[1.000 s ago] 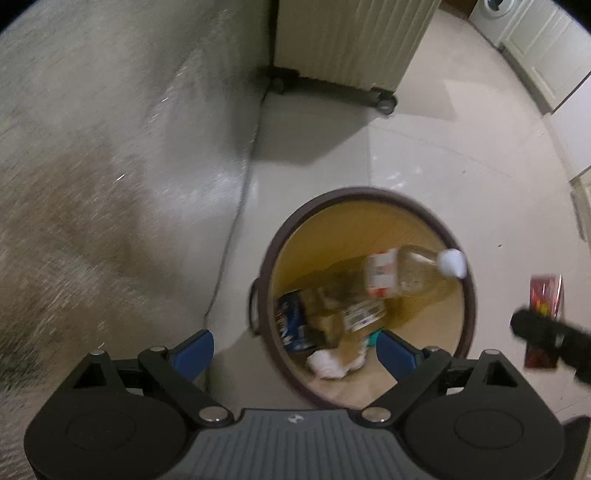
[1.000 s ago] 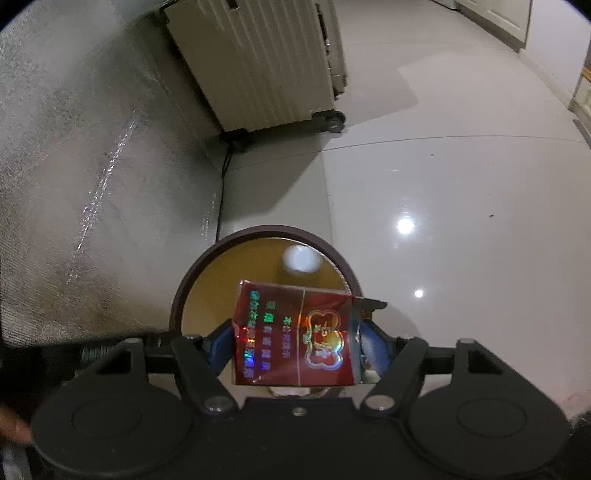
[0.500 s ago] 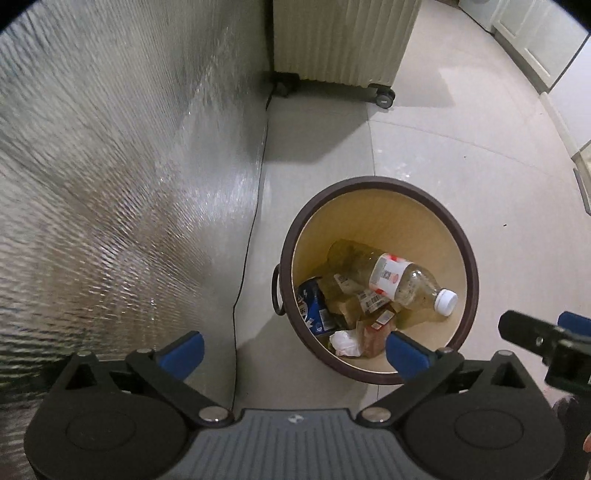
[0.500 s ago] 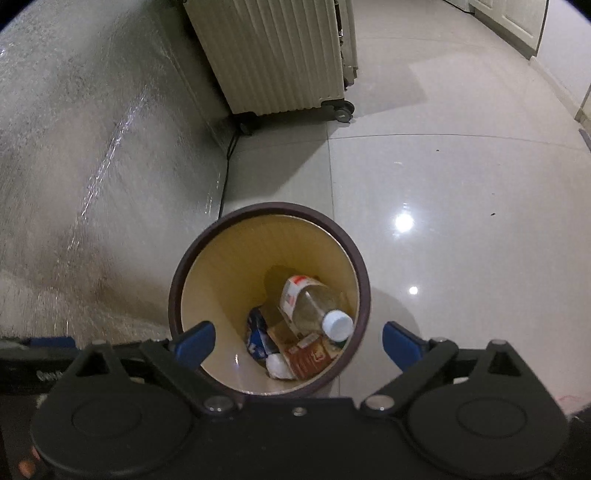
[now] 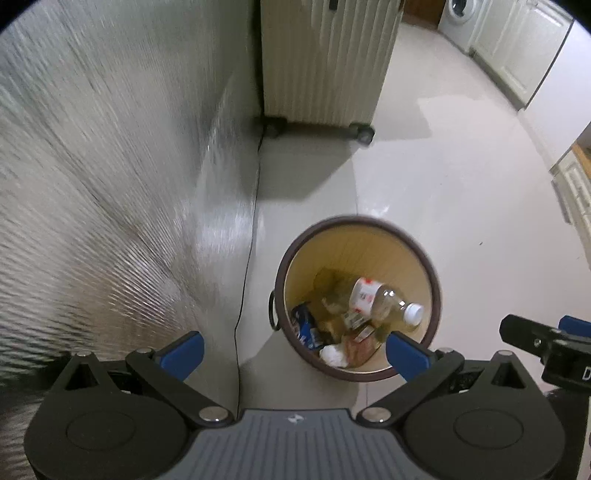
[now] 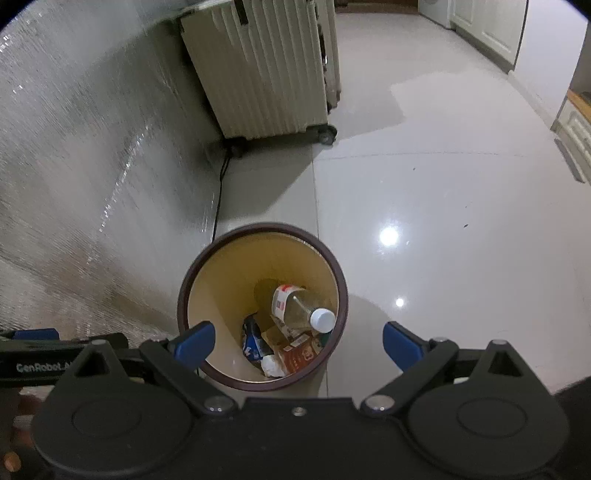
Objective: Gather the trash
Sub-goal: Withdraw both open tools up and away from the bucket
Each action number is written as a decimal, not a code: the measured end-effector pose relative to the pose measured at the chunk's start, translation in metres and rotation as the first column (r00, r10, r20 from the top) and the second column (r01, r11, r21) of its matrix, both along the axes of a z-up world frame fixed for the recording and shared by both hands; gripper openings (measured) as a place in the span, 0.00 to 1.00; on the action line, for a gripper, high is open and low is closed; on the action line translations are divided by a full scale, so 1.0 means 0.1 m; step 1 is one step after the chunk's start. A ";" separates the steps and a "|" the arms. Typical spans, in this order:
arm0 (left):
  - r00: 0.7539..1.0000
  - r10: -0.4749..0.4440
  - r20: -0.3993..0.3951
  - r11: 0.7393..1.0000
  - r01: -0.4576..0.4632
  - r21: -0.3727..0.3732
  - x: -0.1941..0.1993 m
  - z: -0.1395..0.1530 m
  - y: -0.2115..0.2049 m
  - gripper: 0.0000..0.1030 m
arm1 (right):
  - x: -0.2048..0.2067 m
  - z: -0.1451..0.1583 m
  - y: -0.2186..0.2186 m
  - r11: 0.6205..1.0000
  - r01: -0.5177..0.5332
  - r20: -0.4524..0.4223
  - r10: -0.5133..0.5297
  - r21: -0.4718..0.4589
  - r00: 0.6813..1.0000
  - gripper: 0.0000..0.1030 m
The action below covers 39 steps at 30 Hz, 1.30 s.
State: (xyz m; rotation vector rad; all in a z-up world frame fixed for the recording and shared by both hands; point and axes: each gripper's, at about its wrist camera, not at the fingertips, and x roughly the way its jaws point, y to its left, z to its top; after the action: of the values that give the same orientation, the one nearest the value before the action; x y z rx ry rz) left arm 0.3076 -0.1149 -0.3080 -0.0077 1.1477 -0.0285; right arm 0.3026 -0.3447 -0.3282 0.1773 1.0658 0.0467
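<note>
A round bin with a brown rim [image 5: 355, 219] [image 6: 264, 225] stands on the tiled floor below both grippers. Inside lie a clear plastic bottle [image 5: 384, 300] [image 6: 295, 307] with a white cap, a red cigarette pack [image 6: 300, 355], a blue wrapper [image 5: 305, 328] [image 6: 251, 338] and a crumpled white tissue [image 5: 332, 355] [image 6: 272, 365]. My left gripper [image 5: 293, 350] hovers over the bin's near left edge, open and empty. My right gripper [image 6: 299, 340] hangs above the bin mouth, open wide with nothing between its blue pads.
A cream ribbed suitcase [image 5: 325, 62] [image 6: 266, 74] on wheels stands behind the bin. A silver foil-covered wall [image 5: 92, 166] runs along the left, with a black cable [image 5: 246, 258] at its foot. White cabinets [image 5: 517, 55] and a washing machine [image 5: 458, 18] line the far right.
The right gripper opened and let go of the red cigarette pack, which now lies in the bin. Both grippers have risen, so the bin looks smaller. The bottle has settled lower.
</note>
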 end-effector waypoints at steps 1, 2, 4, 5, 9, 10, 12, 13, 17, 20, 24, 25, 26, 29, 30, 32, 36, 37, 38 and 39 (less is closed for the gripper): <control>1.000 -0.003 0.012 1.000 0.003 -0.006 -0.04 0.08 -0.01 1.00 | -0.03 0.07 0.00 1.000 0.002 0.009 -0.002 -0.002 1.000 0.95; 1.000 -0.007 0.018 1.000 0.007 -0.012 -0.07 0.15 -0.01 1.00 | -0.07 0.14 -0.01 1.000 0.005 0.020 -0.005 -0.003 1.000 0.95; 0.999 -0.015 0.039 1.000 0.016 -0.018 -0.15 0.30 -0.02 1.00 | -0.17 0.30 -0.02 1.000 0.008 0.045 -0.008 -0.006 0.999 0.95; 0.999 -0.019 0.050 1.000 0.020 -0.016 -0.19 0.36 -0.03 1.00 | -0.21 0.37 -0.03 1.000 0.008 0.056 -0.008 -0.009 0.998 0.95; 0.996 -0.031 0.086 0.999 0.032 -0.019 -0.37 0.63 -0.04 1.00 | -0.40 0.69 -0.04 1.000 0.016 0.110 -0.013 -0.027 0.994 0.95; 0.995 -0.032 0.094 0.999 0.034 -0.020 -0.43 0.71 -0.04 1.00 | -0.44 0.76 -0.05 0.999 0.019 0.120 -0.015 -0.028 0.993 0.95; 0.993 -0.037 0.113 0.999 0.039 -0.022 -0.52 0.84 -0.03 1.00 | -0.54 0.92 -0.06 0.999 0.031 0.141 -0.026 -0.032 0.990 0.95; 0.991 -0.040 0.124 0.999 0.043 -0.024 -0.58 0.92 -0.03 1.00 | -0.59 0.99 -0.06 0.999 0.036 0.150 -0.030 -0.034 0.988 0.95; 0.984 -0.055 0.167 0.997 0.062 -0.041 -0.79 1.26 -0.01 1.00 | -0.77 1.26 -0.06 0.998 0.042 0.185 -0.033 -0.042 0.982 0.95; 0.976 -0.063 0.207 0.996 0.075 -0.054 -0.93 1.53 -0.01 1.00 | -0.91 1.45 -0.06 0.997 0.053 0.209 -0.041 -0.051 0.977 0.95; 0.959 -0.080 0.271 0.995 0.094 -0.041 -1.09 1.88 -0.02 1.00 | -1.08 1.69 -0.06 0.997 0.068 0.233 -0.055 -0.047 0.971 0.95; 0.955 -0.084 0.283 0.994 0.099 -0.038 -1.13 1.95 -0.01 1.00 | -1.12 1.75 -0.06 0.996 0.069 0.241 -0.056 -0.048 0.969 0.95; 0.952 -0.087 0.294 0.994 0.101 -0.035 -1.16 2.02 -0.01 1.00 | -1.16 1.82 -0.06 0.996 0.073 0.251 -0.059 -0.048 0.966 0.95; 0.941 -0.094 0.326 0.994 0.109 -0.028 -1.28 2.23 0.01 1.00 | -1.27 2.02 -0.05 0.995 0.088 0.274 -0.072 -0.046 0.959 0.95; 0.936 -0.097 0.338 0.993 0.112 -0.027 -1.32 2.29 0.03 1.00 | -1.31 2.08 -0.06 0.995 0.091 0.283 -0.075 -0.044 0.956 0.95; 0.928 -0.099 0.358 0.993 0.114 -0.023 -1.39 2.40 0.08 1.00 | -1.38 2.22 -0.05 0.994 0.097 0.301 -0.081 -0.041 0.950 0.95; 0.911 -0.098 0.401 0.993 0.114 -0.018 -1.56 2.63 0.18 1.00 | -1.53 2.50 -0.01 0.994 0.101 0.344 -0.083 -0.035 0.935 0.95; 0.907 -0.097 0.411 0.993 0.114 -0.018 -1.61 2.69 0.21 1.00 | -1.56 2.55 0.02 0.994 0.101 0.352 -0.083 -0.035 0.932 0.95; 0.903 -0.098 0.419 0.993 0.116 -0.016 -1.65 2.73 0.22 1.00 | -1.59 2.60 0.04 0.994 0.102 0.360 -0.082 -0.036 0.929 0.95; 0.899 -0.099 0.426 0.993 0.117 -0.015 -1.69 2.78 0.25 1.00 | -1.64 2.66 0.06 0.994 0.103 0.368 -0.082 -0.037 0.926 0.95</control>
State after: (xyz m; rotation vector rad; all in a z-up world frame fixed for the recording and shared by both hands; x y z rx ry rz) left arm 0.1381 -0.0903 -0.0304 0.0255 0.7076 -0.1458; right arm 0.1390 -0.3391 -0.0620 0.1610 0.6831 -0.0346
